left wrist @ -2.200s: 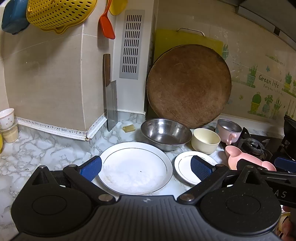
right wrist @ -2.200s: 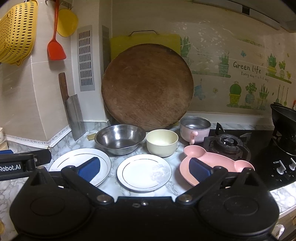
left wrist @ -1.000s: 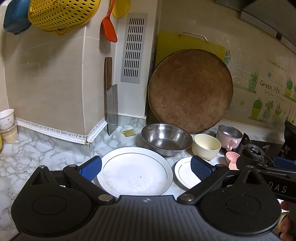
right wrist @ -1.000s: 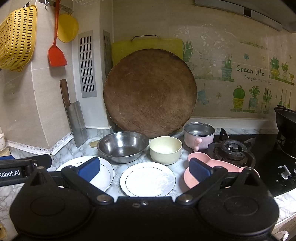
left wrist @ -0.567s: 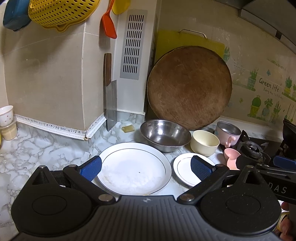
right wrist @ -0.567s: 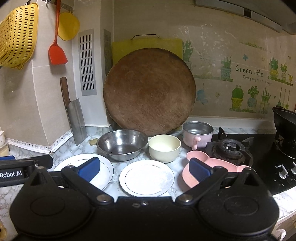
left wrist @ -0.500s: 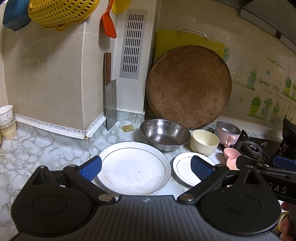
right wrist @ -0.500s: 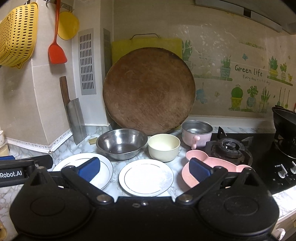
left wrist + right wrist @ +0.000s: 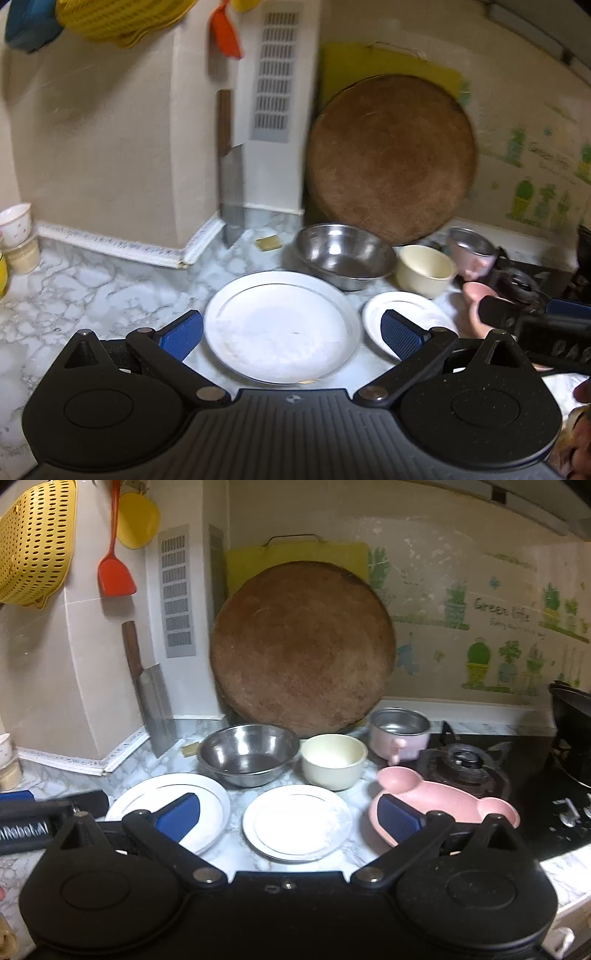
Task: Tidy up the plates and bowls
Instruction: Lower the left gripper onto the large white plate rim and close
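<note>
A large white plate (image 9: 280,325) (image 9: 214,805) lies on the marble counter, with a small white plate (image 9: 436,314) (image 9: 295,821) to its right. Behind them stand a steel bowl (image 9: 345,254) (image 9: 247,753), a cream bowl (image 9: 424,269) (image 9: 332,760) and a pink steel-lined cup (image 9: 472,251) (image 9: 399,734). A pink bear-shaped dish (image 9: 454,805) lies at the right. My left gripper (image 9: 291,332) is open and empty over the large plate. My right gripper (image 9: 288,818) is open and empty over the small plate.
A round wooden board (image 9: 303,650) and a yellow board lean on the back wall. A cleaver (image 9: 151,694) leans in the corner. A gas hob (image 9: 465,760) and a dark pan (image 9: 572,709) are at the right. Small cups (image 9: 14,229) stand at the far left.
Both grippers have shifted slightly and the views are now blurred by motion; the dishes sit a little lower in the frames. Nothing was picked up or moved.
</note>
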Tool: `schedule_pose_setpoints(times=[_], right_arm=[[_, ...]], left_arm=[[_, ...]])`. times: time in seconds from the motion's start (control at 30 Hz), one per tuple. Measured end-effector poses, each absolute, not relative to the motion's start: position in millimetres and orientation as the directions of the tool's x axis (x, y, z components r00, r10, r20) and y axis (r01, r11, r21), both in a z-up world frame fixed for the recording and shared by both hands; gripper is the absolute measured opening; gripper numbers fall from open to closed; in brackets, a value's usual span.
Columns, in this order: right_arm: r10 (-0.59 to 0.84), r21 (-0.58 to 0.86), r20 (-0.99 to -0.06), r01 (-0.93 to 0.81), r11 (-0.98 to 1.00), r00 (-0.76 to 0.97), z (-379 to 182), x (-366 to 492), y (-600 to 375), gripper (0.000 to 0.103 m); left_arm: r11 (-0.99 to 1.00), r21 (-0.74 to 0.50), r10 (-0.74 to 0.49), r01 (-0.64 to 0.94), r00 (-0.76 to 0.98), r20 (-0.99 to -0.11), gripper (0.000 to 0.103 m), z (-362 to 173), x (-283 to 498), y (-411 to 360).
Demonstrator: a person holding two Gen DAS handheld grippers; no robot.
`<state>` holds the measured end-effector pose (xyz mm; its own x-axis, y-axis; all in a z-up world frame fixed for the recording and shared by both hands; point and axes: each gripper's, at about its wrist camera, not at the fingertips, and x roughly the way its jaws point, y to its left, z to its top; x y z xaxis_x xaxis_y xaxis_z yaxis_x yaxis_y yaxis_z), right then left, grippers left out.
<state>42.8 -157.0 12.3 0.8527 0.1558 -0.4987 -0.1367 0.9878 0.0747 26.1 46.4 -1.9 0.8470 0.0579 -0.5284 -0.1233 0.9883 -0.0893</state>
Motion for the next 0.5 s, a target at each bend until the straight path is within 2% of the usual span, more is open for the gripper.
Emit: schedule_pose_setpoints(times=[0.17, 0.33, 0.5], right_arm=[[0.233, 0.048, -0.532, -0.246, 0.968, 0.814, 5, 85, -145, 0.103], [0.281, 0.028, -0.620, -0.337, 0.941, 0.732, -21, 136, -126, 0.100], [0.302, 0.045, -0.723, -0.393, 0.918, 0.621, -55, 187, -101, 0.095]], left_arm=[[0.969, -0.105, 0.118, -0.222, 0.795, -0.595, 0.103, -23, 56, 85], [0.944, -0.093, 0.175, -0.316, 0.721, -0.670, 0.103, -52, 87, 117], [0.923, -0.118, 0.162, -0.365, 0.648, -0.744, 0.103, -77, 114, 138]])
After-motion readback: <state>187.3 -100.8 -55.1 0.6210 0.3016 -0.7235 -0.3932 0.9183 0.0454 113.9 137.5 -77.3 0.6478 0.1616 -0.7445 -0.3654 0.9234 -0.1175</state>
